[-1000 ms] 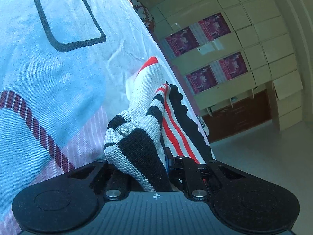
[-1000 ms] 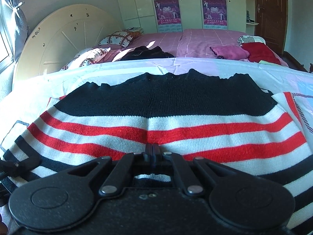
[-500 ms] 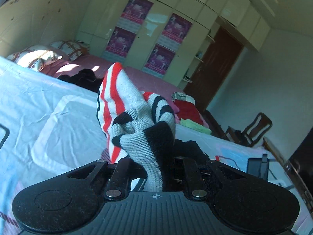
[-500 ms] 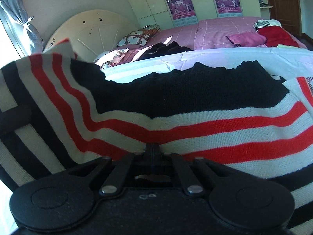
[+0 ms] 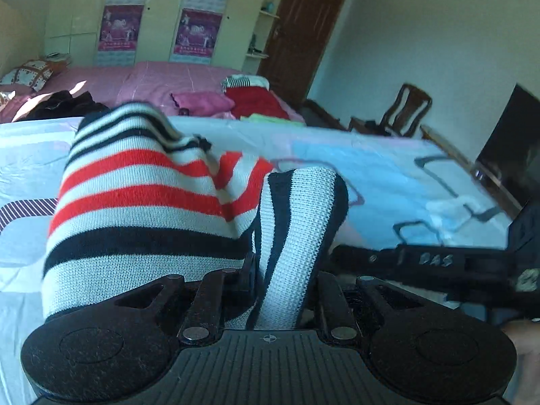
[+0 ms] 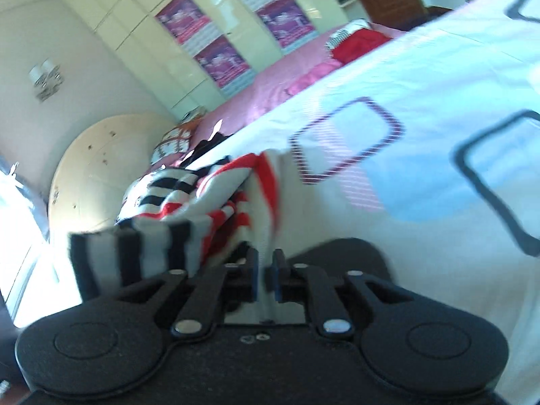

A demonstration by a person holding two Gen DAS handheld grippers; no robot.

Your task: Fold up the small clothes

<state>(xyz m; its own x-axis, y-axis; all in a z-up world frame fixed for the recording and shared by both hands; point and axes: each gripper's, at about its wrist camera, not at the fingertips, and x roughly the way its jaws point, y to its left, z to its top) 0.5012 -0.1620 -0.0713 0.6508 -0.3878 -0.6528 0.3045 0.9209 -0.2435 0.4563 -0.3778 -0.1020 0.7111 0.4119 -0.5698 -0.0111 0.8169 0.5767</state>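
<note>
Sweater (image 5: 141, 202) in white, red and black stripes, bedsheet (image 6: 422, 77) white-blue with dark square outlines, pink bedspread (image 5: 148, 77)

Sweater (image 5: 141, 209) over the bedsheet (image 5: 388, 168), clamped in both tongs; chair (image 5: 408, 108) beyond.

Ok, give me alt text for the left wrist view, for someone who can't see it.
The left gripper pinches a bunched striped sweater in red, white and black above a pale patterned bedsheet. The right gripper shows at right, blurred.

left claw (image 5: 280, 287) tips buried in sweater (image 5: 141, 202), right view motion-blurred
</note>
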